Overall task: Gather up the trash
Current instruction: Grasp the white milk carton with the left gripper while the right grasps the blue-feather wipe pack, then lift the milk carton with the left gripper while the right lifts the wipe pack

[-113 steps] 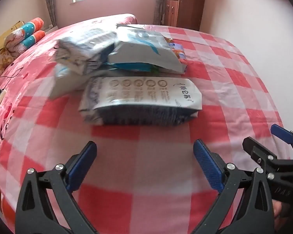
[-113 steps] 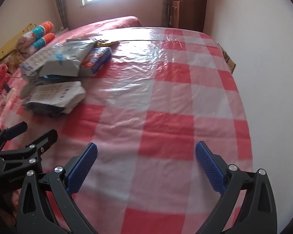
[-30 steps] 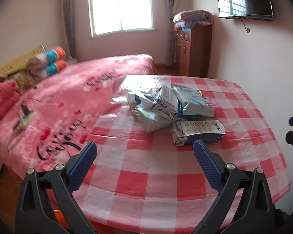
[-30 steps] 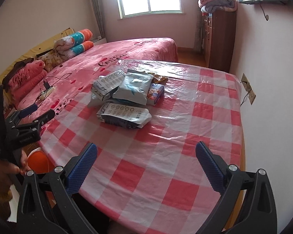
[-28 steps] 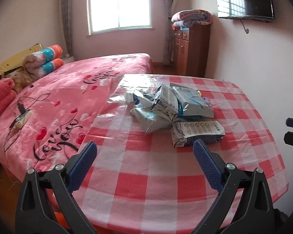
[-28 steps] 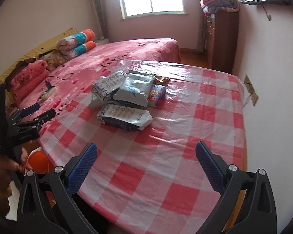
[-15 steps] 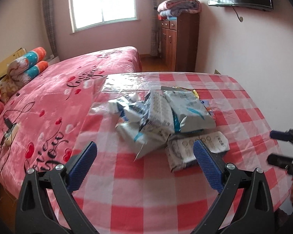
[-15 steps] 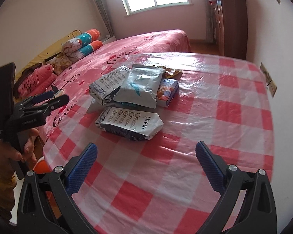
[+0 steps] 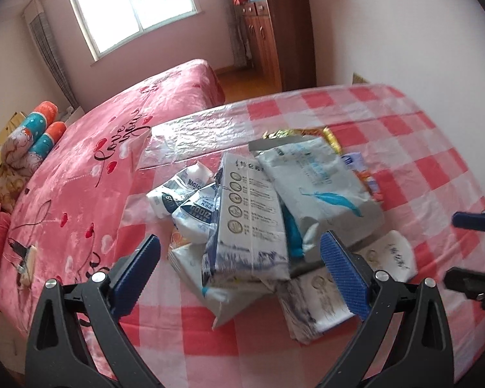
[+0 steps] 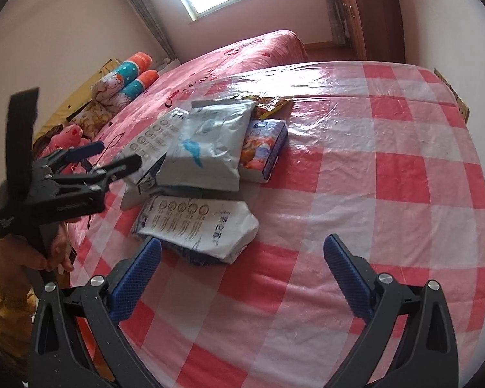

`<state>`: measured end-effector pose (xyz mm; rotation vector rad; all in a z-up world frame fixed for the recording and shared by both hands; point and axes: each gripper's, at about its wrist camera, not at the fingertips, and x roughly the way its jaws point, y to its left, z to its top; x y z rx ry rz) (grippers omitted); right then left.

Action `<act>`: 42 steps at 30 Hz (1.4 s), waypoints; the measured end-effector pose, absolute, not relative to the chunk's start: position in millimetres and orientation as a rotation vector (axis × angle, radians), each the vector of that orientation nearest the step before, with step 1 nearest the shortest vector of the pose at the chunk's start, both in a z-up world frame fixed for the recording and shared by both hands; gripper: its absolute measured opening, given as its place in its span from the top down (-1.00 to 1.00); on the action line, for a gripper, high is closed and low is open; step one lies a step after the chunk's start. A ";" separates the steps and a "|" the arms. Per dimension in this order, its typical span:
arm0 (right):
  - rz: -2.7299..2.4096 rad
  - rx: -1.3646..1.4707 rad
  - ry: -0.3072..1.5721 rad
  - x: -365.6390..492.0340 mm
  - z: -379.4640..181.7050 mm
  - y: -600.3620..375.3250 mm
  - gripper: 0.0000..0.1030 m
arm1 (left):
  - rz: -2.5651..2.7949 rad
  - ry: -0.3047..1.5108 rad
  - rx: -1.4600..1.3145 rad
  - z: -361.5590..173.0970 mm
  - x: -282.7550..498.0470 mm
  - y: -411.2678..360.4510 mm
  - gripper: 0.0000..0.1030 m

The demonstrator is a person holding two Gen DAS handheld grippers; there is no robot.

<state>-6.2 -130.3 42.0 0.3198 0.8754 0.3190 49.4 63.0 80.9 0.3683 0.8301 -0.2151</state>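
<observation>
A heap of empty wrappers lies on a red-and-white checked table. A white pack with round icons lies on top, beside a grey-white bag with a blue feather mark. Another white icon pack lies nearest in the right wrist view, in front of the feather bag and a blue snack box. My left gripper is open and empty, just above the heap's near side. My right gripper is open and empty, over the table right of the near pack.
A bed with a pink cover adjoins the table on the left, with rolled pillows at its head. A wooden cabinet stands by the far wall. A white wall runs along the table's right side.
Both grippers have moved in closer to the heap and lower over the table. Both have stayed open and empty.
</observation>
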 end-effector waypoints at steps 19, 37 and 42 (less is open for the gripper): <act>0.369 0.416 0.842 50.1 57.6 -132.4 -0.92 | -0.116 0.894 0.471 56.9 102.3 45.5 -0.41; 0.334 0.356 0.867 107.6 52.0 -93.0 -0.92 | -0.071 0.846 0.183 72.5 63.2 83.7 -0.12; 0.327 0.317 0.921 125.2 45.1 -68.8 -0.92 | -0.059 0.826 0.099 80.1 37.1 104.9 -0.12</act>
